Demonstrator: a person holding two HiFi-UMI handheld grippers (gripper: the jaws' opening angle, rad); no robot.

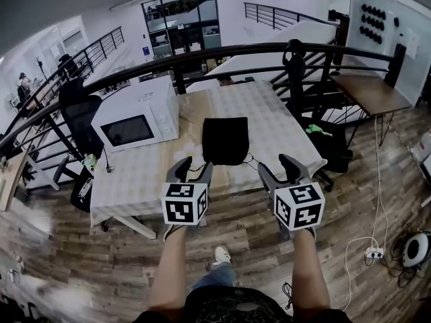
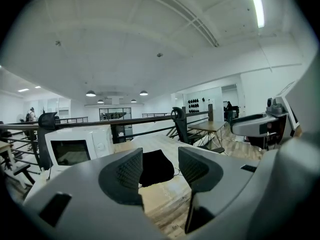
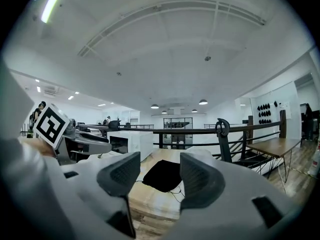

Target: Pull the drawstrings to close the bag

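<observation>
Off the table's near edge, over the wooden floor [image 1: 236,227], I hold both grippers level and side by side. Left gripper [image 1: 193,169]: jaws spread wide and nothing between the pads. Its own view shows only air between them, with the bag beyond. Right gripper [image 1: 277,167]: also released, jaws wide apart and pads bare. Neither one touches anything.

Bag [image 1: 225,140]: black, lying flat on the table [image 1: 269,120] close to the near edge, roughly midway along it. It sits ahead of the gap between the two grippers and is framed between the jaws in the left gripper view [image 2: 156,166] and the right gripper view [image 3: 164,175]. A thin dark drawstring [image 1: 252,159] trails loose from the bag's near right corner toward the table's near edge; the right gripper view shows it too [image 3: 173,193].

Microwave [image 1: 138,123]: white, on the table's left side, well apart from the bag. Office chair [image 1: 77,106]: black, off the left edge. A black railing [image 1: 202,52] crosses behind the table's far edge.
</observation>
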